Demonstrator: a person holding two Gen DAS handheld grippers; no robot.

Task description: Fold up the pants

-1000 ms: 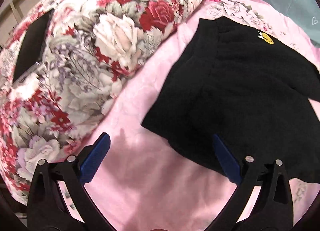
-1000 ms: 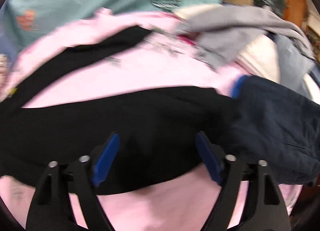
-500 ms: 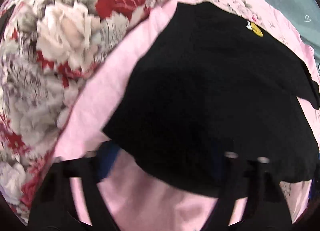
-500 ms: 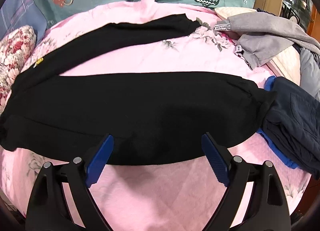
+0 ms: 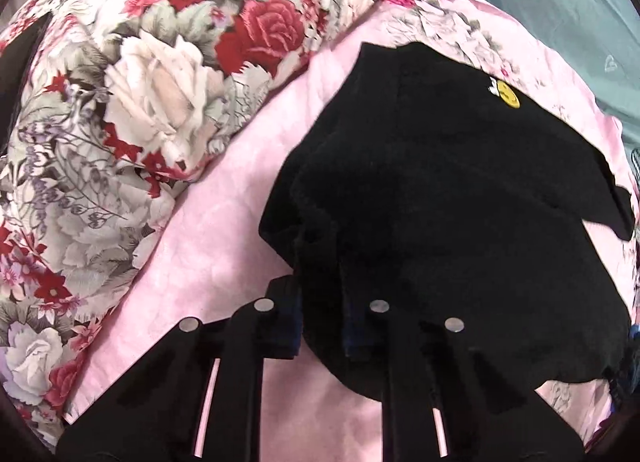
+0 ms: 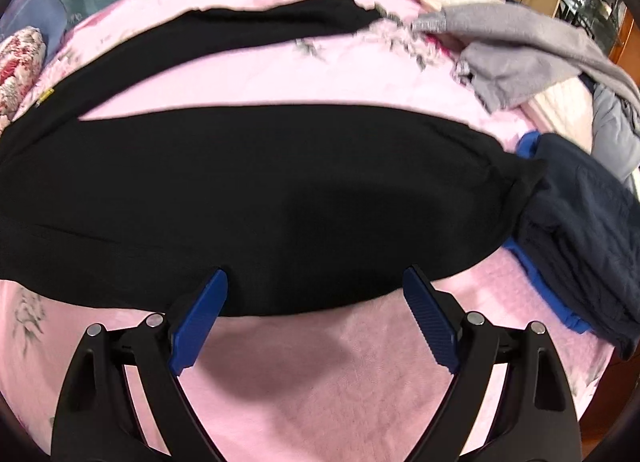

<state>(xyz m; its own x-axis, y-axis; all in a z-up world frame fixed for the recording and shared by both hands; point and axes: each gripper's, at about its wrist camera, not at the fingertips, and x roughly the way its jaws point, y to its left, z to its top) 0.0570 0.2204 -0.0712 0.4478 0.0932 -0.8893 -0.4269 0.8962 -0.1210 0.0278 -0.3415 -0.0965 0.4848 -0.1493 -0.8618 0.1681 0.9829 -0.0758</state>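
Two legs of our black pants [image 6: 248,198] lie splayed across the pink bed [image 6: 320,374], and we've got the left gripper [image 5: 320,326] pinched on the waist edge while the right gripper [image 6: 316,318] hovers wide open, holding nothing.

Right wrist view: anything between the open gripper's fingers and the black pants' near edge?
Only bare pink bedsheet in the right wrist view. The right gripper is open, its tips at the near hem of the black pants, gripping nothing.
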